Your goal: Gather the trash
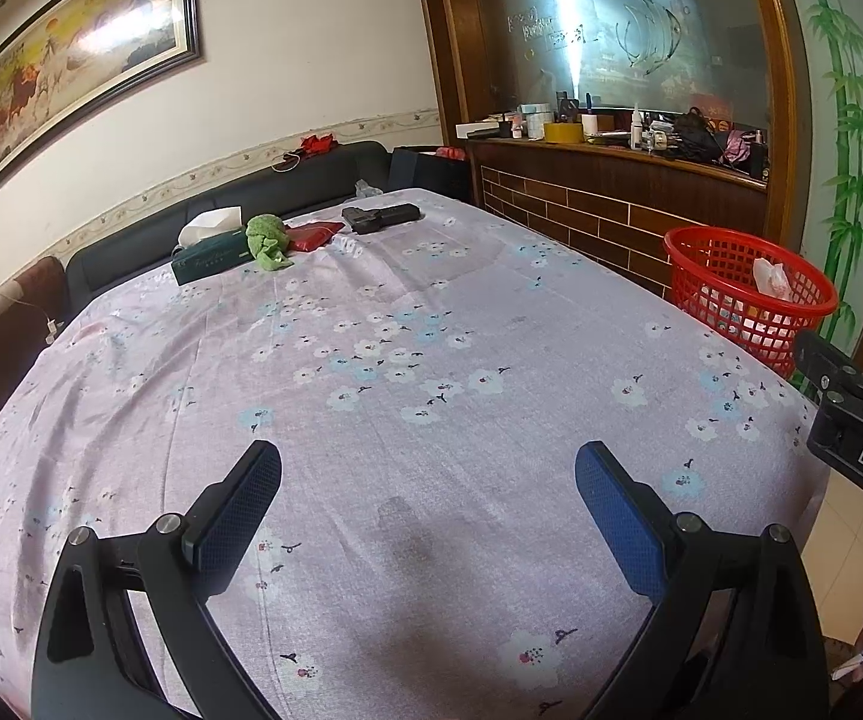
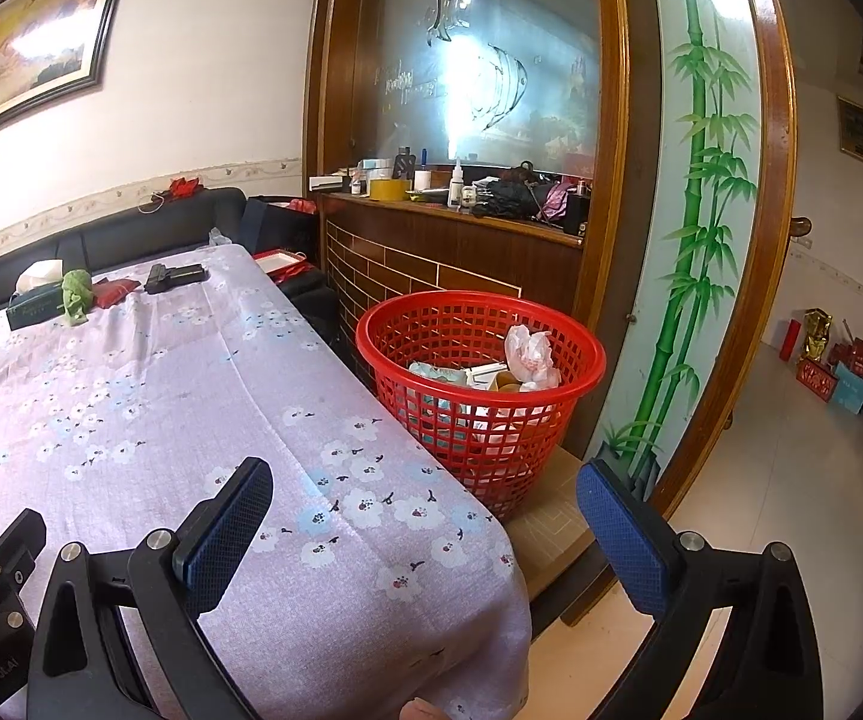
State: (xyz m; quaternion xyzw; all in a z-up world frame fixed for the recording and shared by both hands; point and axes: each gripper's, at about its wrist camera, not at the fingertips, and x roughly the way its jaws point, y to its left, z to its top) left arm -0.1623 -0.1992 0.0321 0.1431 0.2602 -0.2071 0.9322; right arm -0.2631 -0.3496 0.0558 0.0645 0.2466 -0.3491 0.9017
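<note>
1. Left gripper [image 1: 428,474] is hovering over the floral-clothed bench [image 1: 407,360], fingers spread wide, gripping nothing.
2. Right gripper [image 2: 425,495] is hanging over the bench's right corner, likewise spread and empty.
3. Red mesh basket [image 2: 482,372] is standing just beside the bench's right edge, holding wrappers and a crumpled white bag [image 2: 528,354].
4. Tissue box [image 1: 210,246], green cloth [image 1: 266,240], red pouch [image 1: 311,236] and black case [image 1: 380,217] are lying along the far edge, well apart from both grippers.

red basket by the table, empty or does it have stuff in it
Partly full. The red basket stands upright and holds a crumpled white plastic bag, packaging and paper, piled below its rim.
</note>
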